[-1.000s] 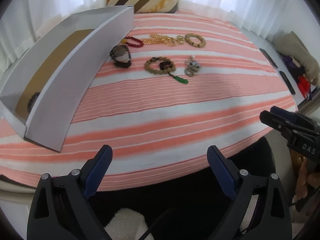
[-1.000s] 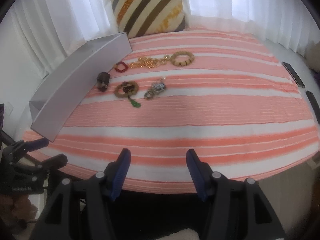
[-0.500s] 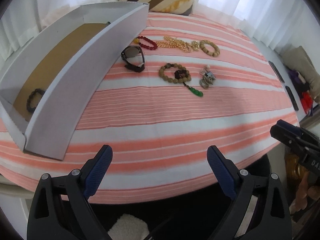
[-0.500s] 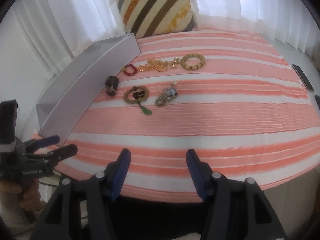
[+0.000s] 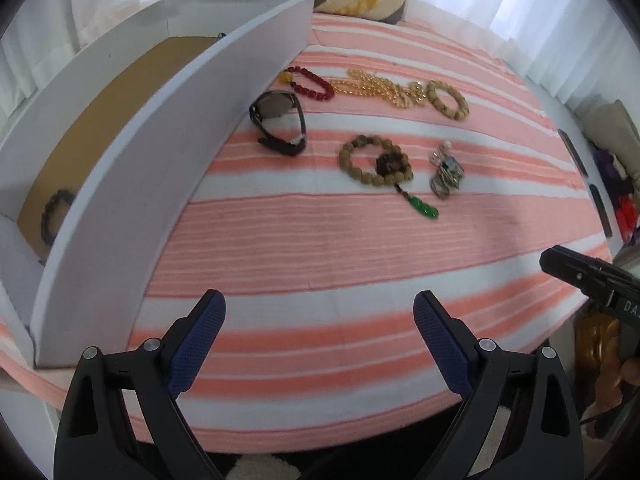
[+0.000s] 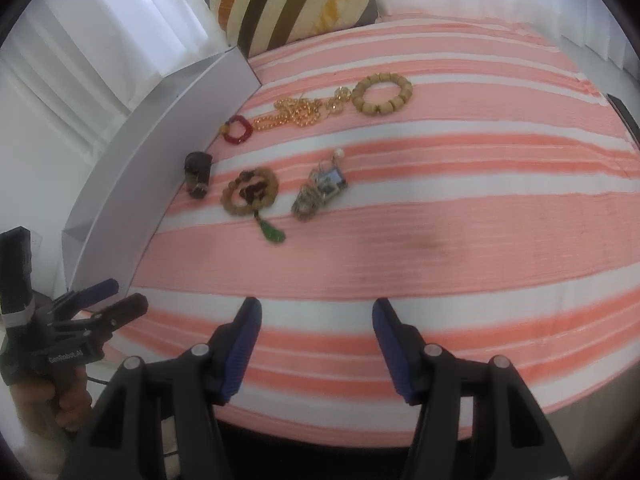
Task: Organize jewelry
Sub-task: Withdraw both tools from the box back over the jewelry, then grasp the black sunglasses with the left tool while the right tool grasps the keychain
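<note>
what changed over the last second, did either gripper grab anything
Nothing was grabbed. Both the left hand-held gripper and the right hand-held gripper moved forward over the striped cloth toward the jewelry, jaws open and empty throughout. The watch, the beaded bracelets, the gold chain and the dark bracelet inside the white box stayed put.

Left claw (image 6: 102, 298) body: "GenRobot.AI". Right claw (image 5: 560, 264) body: "DA", cut off.
</note>
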### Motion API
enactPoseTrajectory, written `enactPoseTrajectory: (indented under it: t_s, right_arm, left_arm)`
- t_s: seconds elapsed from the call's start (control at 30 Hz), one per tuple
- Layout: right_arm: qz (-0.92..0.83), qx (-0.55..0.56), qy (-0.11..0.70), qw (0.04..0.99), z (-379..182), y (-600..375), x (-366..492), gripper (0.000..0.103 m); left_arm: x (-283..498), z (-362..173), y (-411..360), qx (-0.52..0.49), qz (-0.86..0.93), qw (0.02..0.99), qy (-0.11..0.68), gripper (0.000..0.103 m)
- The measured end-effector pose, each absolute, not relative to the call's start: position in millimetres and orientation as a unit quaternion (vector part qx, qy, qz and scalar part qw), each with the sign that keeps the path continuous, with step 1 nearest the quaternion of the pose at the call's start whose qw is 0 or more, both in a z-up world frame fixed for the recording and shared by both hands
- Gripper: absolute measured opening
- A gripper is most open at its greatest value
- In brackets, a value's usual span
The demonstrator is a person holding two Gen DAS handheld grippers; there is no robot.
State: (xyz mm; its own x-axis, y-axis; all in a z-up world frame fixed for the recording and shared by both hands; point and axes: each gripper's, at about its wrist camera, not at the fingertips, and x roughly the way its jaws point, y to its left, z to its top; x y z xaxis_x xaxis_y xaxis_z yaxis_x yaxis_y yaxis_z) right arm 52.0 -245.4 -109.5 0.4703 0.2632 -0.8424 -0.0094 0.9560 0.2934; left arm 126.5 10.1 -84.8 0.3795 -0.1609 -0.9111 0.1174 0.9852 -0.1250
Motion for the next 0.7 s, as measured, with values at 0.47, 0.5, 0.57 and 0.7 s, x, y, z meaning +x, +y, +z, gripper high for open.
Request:
enactPoseTrajectory:
  t_s: [0.47, 0.5, 0.57, 0.7]
  right_arm:
    - [0.084, 0.172, 0.552, 0.811, -125.3, -253.6, 116.6, 0.059]
    - [0.086, 0.175, 0.559, 0.806, -126.0, -253.2, 126.6, 0.059]
    - [0.082, 0.173, 0.566, 0.802, -126.2, -252.0, 144.5, 0.059]
    - [0.078, 0.172, 0.584, 0.790, -134.8, -243.2, 176.1, 0.059]
  left_arm:
    - [192.4, -75.9, 2.9, -0.037, -0.082, 0.839, 0.537, 0.092]
    - [204.0, -73.5, -0.3, -0.036, -0.084, 0.838, 0.537, 0.092]
    - [226.6, -72.5, -5.3, -0.040, -0.089, 0.833, 0.545, 0.092]
    - [257.8, -83.0, -10.7, -0.051, -0.090, 0.815, 0.570, 0.092]
